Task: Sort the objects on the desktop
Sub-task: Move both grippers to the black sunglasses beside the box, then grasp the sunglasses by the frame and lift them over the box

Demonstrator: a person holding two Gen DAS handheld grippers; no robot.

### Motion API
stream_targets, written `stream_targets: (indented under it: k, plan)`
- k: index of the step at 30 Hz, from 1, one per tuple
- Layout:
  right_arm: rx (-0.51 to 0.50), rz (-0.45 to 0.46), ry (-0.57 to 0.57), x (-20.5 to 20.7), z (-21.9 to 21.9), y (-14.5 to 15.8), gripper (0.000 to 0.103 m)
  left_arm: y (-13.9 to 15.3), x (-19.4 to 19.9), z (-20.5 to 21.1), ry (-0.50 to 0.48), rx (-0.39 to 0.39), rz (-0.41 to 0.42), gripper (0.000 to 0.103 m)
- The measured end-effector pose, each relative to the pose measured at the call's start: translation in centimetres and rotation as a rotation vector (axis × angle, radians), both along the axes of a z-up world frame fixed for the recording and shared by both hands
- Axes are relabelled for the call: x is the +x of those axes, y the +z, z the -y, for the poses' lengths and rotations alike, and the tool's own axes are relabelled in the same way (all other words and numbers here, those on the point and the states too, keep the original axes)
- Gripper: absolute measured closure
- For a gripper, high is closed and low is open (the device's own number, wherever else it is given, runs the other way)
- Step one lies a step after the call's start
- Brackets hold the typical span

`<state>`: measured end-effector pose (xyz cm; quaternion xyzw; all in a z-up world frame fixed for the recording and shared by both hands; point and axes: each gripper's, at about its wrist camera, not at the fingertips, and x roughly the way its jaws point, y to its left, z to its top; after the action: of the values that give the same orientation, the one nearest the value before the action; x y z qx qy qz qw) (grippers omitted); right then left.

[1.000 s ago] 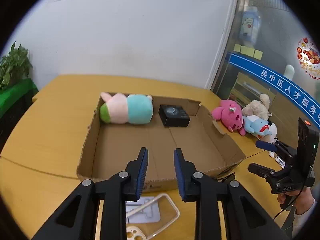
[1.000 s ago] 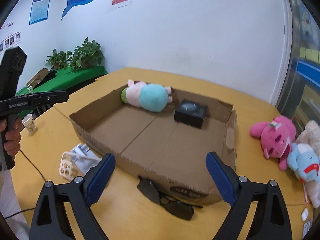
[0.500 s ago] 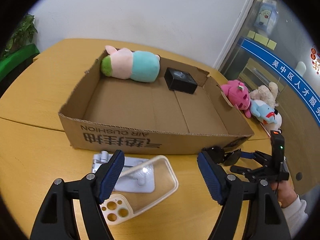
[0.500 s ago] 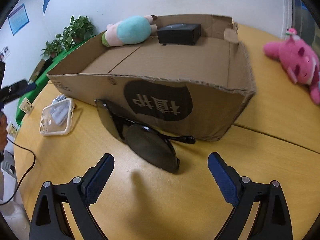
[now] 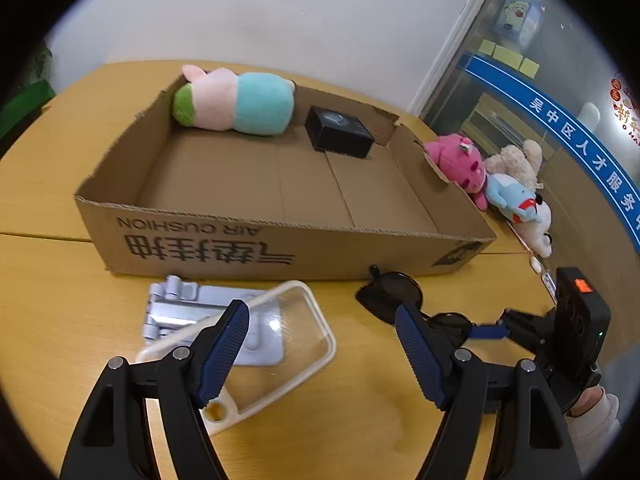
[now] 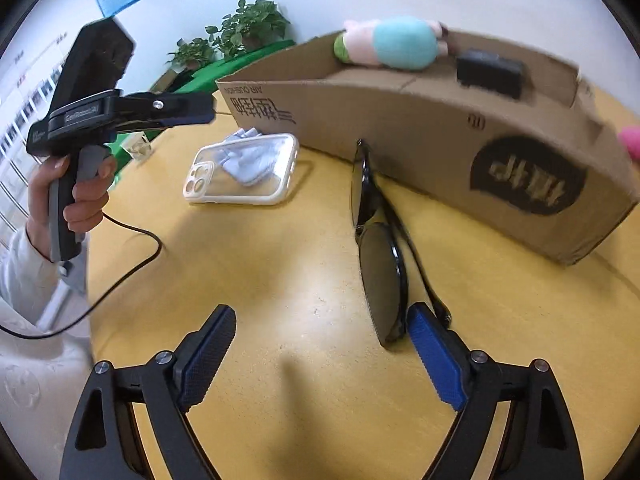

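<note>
A low cardboard box (image 5: 256, 236) (image 6: 400, 120) stands on the yellow table, holding a pink and teal plush (image 5: 236, 100) (image 6: 392, 42) and a black box (image 5: 340, 132) (image 6: 490, 70). In front of it lie a clear phone case (image 5: 276, 340) (image 6: 244, 170) on a grey stand (image 5: 180, 304), and black sunglasses (image 5: 390, 296) (image 6: 380, 248). My left gripper (image 5: 320, 348) is open just above the phone case. My right gripper (image 6: 320, 354) is open, low over the table, its right fingertip beside the sunglasses' near lens.
Pink (image 5: 456, 160), blue (image 5: 516, 200) and beige (image 5: 516, 158) plush toys lie on the table right of the box. Potted plants (image 6: 248, 28) stand on a green surface beyond the table. A cable (image 6: 120, 276) trails from the left handle.
My left gripper has opened wide and come down toward the phone case. My right gripper has dropped low and swung close to the sunglasses, which now lie at its right finger.
</note>
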<state>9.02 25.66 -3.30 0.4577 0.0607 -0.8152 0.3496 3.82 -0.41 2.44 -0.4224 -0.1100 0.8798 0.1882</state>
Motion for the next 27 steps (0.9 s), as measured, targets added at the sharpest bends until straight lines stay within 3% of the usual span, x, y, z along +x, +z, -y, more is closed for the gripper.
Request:
stream_targets:
  k: [6, 10, 13, 16, 17, 18, 19, 27]
  plan:
    - [0.047, -0.103, -0.101, -1.8, -1.3, 1.3, 0.02, -0.9, -0.4, -2.1, -0.074, 0.05, 0.049, 0.027]
    - [0.099, -0.104, -0.087, -3.6, -1.6, 1.3, 0.034, -1.2, -0.6, -3.6, -0.115, 0.059, 0.071, 0.027]
    - [0.12, -0.14, -0.031, -4.2, -1.4, 2.0, 0.034, -1.5, -0.5, -4.2, -0.135, 0.066, 0.074, 0.027]
    - [0.146, -0.08, 0.01, -5.9, -1.1, 1.0, 0.036, -2.2, -0.8, -4.9, -0.144, 0.08, 0.106, 0.027]
    - [0.156, -0.044, 0.02, -6.4, -0.8, 0.2, 0.041, -2.3, -0.9, -5.1, -0.148, 0.09, 0.113, 0.027]
    - [0.179, -0.014, 0.032, -6.6, -0.6, -0.6, 0.057, -2.5, -1.0, -5.4, -0.156, 0.109, 0.124, 0.027]
    - [0.204, 0.004, 0.04, -6.7, -0.3, -1.3, 0.063, -2.6, -1.1, -5.5, -0.161, 0.124, 0.132, 0.027]
    - [0.144, 0.038, -0.075, -3.9, -0.3, -1.9, 0.076, -4.5, -2.7, -8.7, -0.216, 0.186, 0.22, 0.029]
